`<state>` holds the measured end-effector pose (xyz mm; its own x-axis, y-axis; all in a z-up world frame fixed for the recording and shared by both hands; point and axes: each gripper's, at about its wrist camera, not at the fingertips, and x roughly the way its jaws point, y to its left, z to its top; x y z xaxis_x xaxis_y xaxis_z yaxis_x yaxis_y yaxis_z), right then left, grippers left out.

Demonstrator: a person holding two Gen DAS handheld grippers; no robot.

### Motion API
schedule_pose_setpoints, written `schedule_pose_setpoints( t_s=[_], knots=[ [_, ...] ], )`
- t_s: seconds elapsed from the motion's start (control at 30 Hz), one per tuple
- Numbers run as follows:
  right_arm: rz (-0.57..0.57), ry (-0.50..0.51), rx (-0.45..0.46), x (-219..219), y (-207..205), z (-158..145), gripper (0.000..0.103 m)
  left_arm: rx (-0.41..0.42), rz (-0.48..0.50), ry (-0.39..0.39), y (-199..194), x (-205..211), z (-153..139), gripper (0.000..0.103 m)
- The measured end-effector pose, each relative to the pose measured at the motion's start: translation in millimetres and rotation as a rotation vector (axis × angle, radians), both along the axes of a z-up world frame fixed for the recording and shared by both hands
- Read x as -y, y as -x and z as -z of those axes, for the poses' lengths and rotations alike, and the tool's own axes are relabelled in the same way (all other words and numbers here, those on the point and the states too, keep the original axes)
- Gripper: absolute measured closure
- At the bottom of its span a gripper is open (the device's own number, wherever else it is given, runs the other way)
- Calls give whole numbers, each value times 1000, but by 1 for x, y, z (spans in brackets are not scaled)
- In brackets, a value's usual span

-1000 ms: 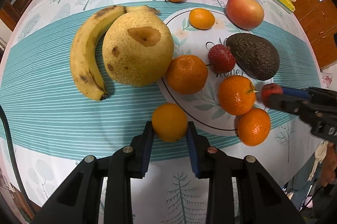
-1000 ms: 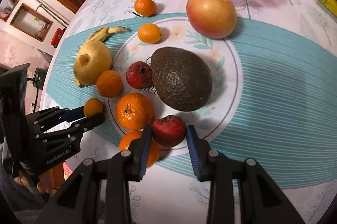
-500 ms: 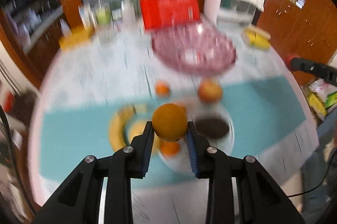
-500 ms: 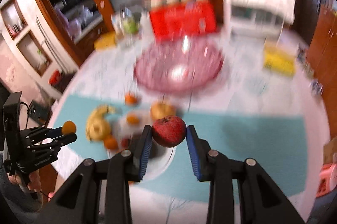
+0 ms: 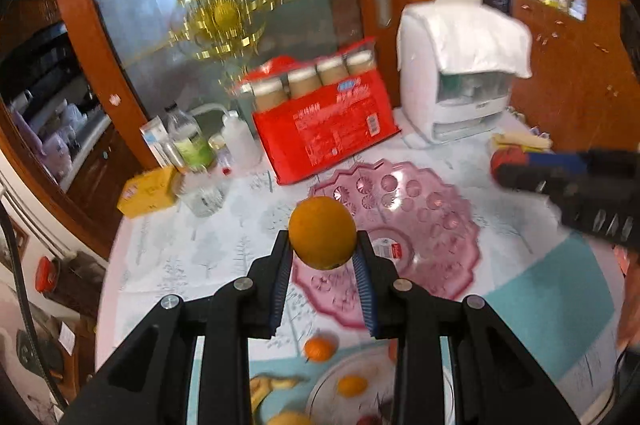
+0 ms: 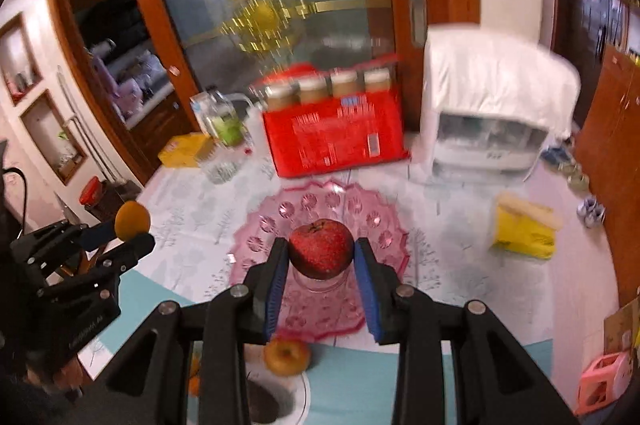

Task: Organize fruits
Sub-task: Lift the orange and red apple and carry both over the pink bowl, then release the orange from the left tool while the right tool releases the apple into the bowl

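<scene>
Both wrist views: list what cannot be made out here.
- Left wrist view: fruit behind the left gripper, which holds an orange; the plate is cut by the bottom edge.
- Right wrist view: the avocado is partly hidden by the right gripper, which holds a red fruit.
- Both: label text on the red package is blurred.

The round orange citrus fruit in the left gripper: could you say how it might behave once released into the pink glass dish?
The round orange citrus fruit, pinched in the left gripper, is near-spherical, so it would probably roll. The pink glass dish looks shallow with a scalloped rim, so a drop might send it out. Its unflattened sides suggest it is firm.
</scene>
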<state>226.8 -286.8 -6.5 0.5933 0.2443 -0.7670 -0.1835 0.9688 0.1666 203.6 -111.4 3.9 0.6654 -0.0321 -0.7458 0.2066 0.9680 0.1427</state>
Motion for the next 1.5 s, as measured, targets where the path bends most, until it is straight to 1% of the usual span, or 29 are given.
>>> schedule_pose_setpoints(
  t_s=[0.03,0.07,0.17,0.27,0.3,0.37,0.43,0.6,0.67,0.7,0.83,0.87,0.9,0.93,1.0,1.03,1.1,1.17,1.2,1.3,1.37,1.4,1.5],
  knots=[
    [2,8,-20,-4,-9,14,69,-13,-9,-1,-8,3,14,74],
    [6,16,-46,-7,-19,31,69,-43,-30,-7,-26,5,33,74],
    [15,32,-131,-16,-46,82,69,-106,-65,-26,-59,8,78,74],
    [34,48,-197,-21,-67,124,69,-195,-100,5,-89,4,120,74],
    [41,48,-219,-23,-73,137,69,-214,-107,10,-94,3,129,74],
    [49,40,-256,-26,-81,155,69,-252,-120,18,-106,1,148,74],
    [51,44,-274,-28,-86,168,69,-267,-118,14,-111,3,158,74],
    [46,69,-307,-37,-89,192,69,-305,-91,10,-115,5,180,74],
    [54,81,-318,-40,-89,197,69,-328,-91,4,-114,4,190,74],
    [55,84,-323,-40,-90,200,69,-335,-84,13,-113,3,193,74],
    [68,106,-338,-43,-90,208,67,-331,-63,13,-110,2,193,73],
    [75,109,-346,-44,-88,209,63,-339,-52,20,-109,2,193,67],
    [82,112,-354,-45,-87,210,59,-349,-38,42,-108,2,192,53],
    [82,112,-353,-46,-87,210,57,-350,-34,57,-107,1,189,49],
    [87,128,-340,-47,-84,209,57,-329,-49,55,-104,-2,183,38],
    [86,128,-332,-47,-82,207,57,-318,-53,55,-102,-3,179,35],
    [86,120,-317,-47,-78,201,57,-313,-48,85,-98,-7,174,31],
    [75,115,-305,-47,-75,195,56,-311,-50,118,-94,-11,169,30],
    [64,121,-313,-48,-74,193,56,-303,-48,125,-91,-12,167,30],
    [29,121,-337,-48,-71,186,56,-270,-35,102,-83,-12,162,30],
    [25,120,-308,-49,-64,179,56,-260,-14,81,-77,-12,159,30],
    [21,126,-286,-49,-60,176,56,-263,-12,89,-76,-14,158,30],
    [8,154,-256,-55,-52,167,56,-286,-28,156,-72,-24,155,30]
  ],
)
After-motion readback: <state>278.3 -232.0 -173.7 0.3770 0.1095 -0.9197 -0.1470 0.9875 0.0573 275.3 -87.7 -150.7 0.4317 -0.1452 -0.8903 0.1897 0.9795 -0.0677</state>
